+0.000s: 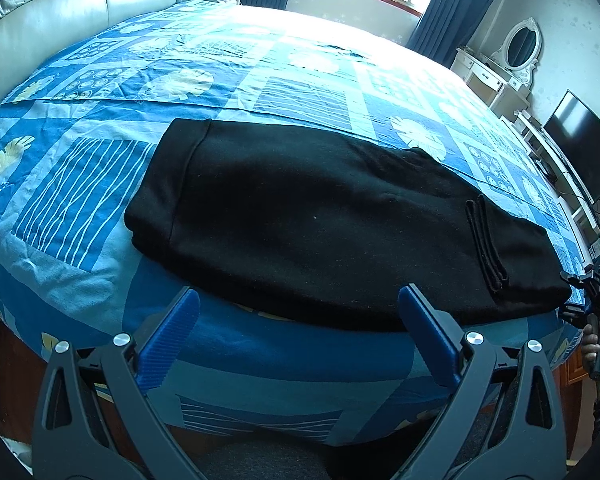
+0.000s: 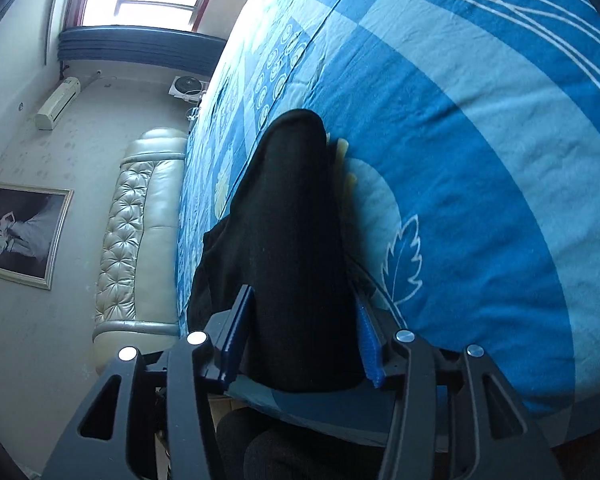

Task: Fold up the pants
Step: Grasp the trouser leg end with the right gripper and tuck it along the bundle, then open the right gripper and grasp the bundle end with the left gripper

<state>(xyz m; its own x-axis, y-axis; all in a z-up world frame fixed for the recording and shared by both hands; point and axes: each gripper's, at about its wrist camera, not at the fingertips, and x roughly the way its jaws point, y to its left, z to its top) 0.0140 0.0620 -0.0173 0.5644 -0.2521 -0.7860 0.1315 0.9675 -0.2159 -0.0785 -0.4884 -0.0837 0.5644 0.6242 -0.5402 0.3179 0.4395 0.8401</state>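
Observation:
Black pants (image 1: 320, 216) lie folded lengthwise on the blue patterned bedsheet (image 1: 80, 184), cuffs to the left, waist end to the right near the bed's front edge. My left gripper (image 1: 300, 320) is open, its blue pads (image 1: 172, 340) just in front of the pants' near edge, touching nothing. My right gripper (image 1: 588, 300) shows at the pants' right end. In the right wrist view the right gripper (image 2: 302, 328) straddles the pants (image 2: 292, 248), with the thick fabric filling the gap between its blue pads (image 2: 366, 344); whether it is pinching is unclear.
A padded white headboard (image 1: 80, 4) is at the far left. A window with dark blue curtains (image 1: 456, 8) is behind the bed. A white dresser with mirror (image 1: 512, 60) and a dark TV (image 1: 584, 152) stand at the right.

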